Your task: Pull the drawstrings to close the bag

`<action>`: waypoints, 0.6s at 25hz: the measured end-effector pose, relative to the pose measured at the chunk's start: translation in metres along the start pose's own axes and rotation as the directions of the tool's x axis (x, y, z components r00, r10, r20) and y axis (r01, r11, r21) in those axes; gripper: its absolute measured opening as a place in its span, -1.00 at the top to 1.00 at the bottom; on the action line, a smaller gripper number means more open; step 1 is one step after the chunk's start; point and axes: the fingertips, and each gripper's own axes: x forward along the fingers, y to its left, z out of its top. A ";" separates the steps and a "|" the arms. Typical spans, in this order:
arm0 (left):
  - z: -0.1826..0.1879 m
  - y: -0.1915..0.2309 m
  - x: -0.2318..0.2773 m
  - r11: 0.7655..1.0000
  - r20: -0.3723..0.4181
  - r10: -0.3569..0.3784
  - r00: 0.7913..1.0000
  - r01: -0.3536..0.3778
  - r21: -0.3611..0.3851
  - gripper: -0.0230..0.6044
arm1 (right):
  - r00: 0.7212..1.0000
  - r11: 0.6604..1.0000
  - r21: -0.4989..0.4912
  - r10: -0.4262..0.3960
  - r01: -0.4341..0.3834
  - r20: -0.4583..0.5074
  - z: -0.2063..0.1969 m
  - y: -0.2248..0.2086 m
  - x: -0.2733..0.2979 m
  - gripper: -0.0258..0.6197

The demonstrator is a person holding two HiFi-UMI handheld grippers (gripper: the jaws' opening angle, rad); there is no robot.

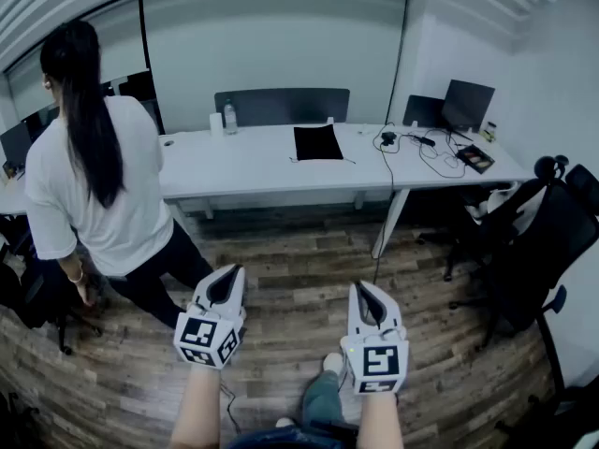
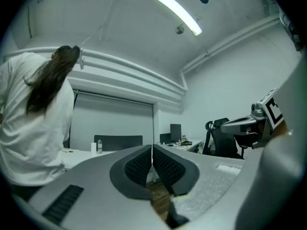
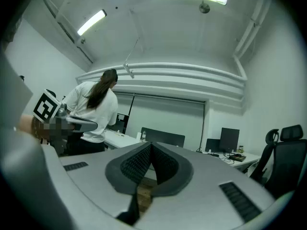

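Item: bag (image 1: 318,143), dark and flat, on the white table (image 1: 243,166) at mid-length, right of the bottle (image 1: 230,118) and left of the cable tangle (image 1: 421,148). Its sides run square to the table's front edge; cords too small to place.

Left gripper (image 1: 227,274): jaws pressed together, nothing between. Right gripper (image 1: 361,290): likewise.

Both are well short of the table, over bare floor. The bag lies straight ahead, slightly nearer the right gripper's line.

No readable text, labels, brands, numbers or signs anywhere in view
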 end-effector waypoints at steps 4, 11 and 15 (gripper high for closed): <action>0.008 0.014 0.016 0.999 0.016 0.010 1.000 -0.010 0.035 0.93 | 1.000 1.000 0.002 0.006 -0.007 0.022 0.004 0.000 0.026 0.94; 0.004 0.043 0.054 0.998 -0.001 0.029 1.000 -0.029 0.062 0.93 | 0.999 0.999 -0.006 0.040 -0.040 0.016 -0.002 -0.001 0.085 0.94; -0.001 0.062 0.097 0.997 -0.012 0.027 1.000 -0.026 0.067 0.93 | 0.999 0.999 0.027 0.021 -0.022 0.042 -0.004 -0.018 0.132 0.94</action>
